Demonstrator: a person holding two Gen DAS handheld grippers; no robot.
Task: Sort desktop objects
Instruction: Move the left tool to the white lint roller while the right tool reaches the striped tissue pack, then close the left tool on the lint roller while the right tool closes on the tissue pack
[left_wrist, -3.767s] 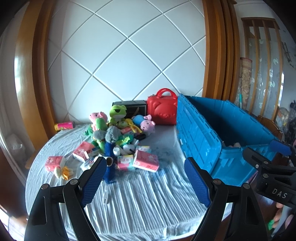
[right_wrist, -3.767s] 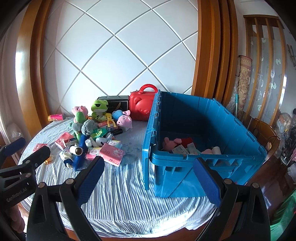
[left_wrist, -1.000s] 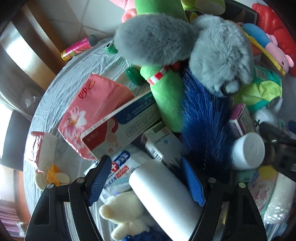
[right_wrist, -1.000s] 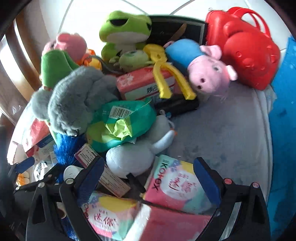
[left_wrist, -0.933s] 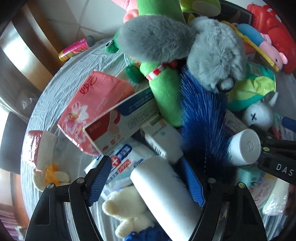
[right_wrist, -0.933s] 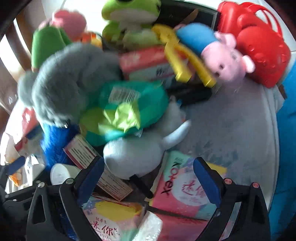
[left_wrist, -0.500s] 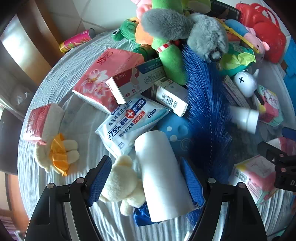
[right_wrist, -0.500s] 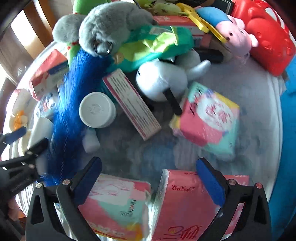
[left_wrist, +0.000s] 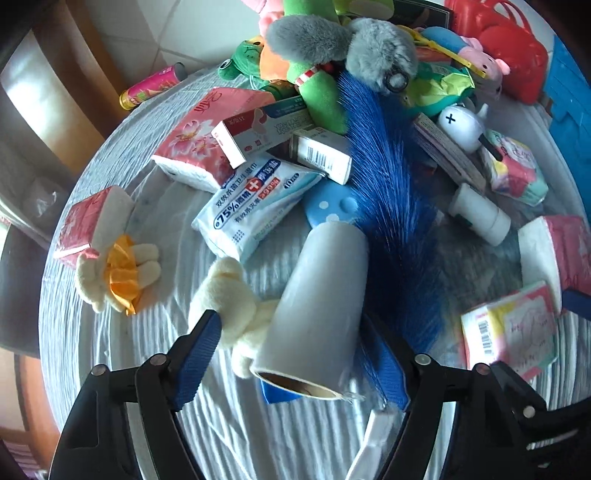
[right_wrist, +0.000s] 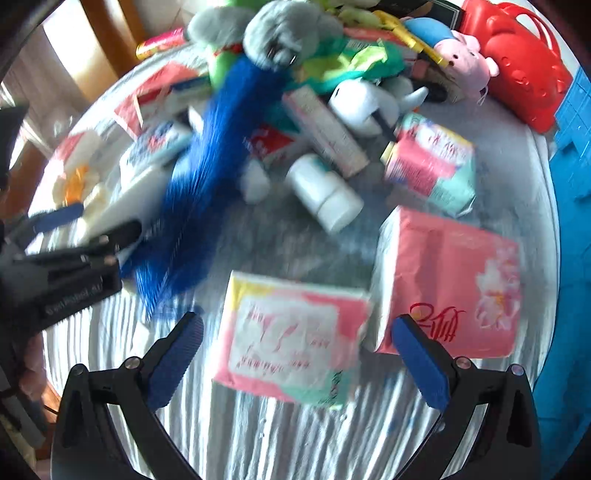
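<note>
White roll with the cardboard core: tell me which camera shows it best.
The left wrist view. There the white roll lies sharp and whole between the left tongs, its cardboard core visible. In the right wrist view it is only a blurred white shape at the left, partly behind the blue duster.

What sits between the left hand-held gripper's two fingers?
In the left wrist view, the white roll lies between the left hand-held gripper fingers, beside a cream plush toy.
</note>
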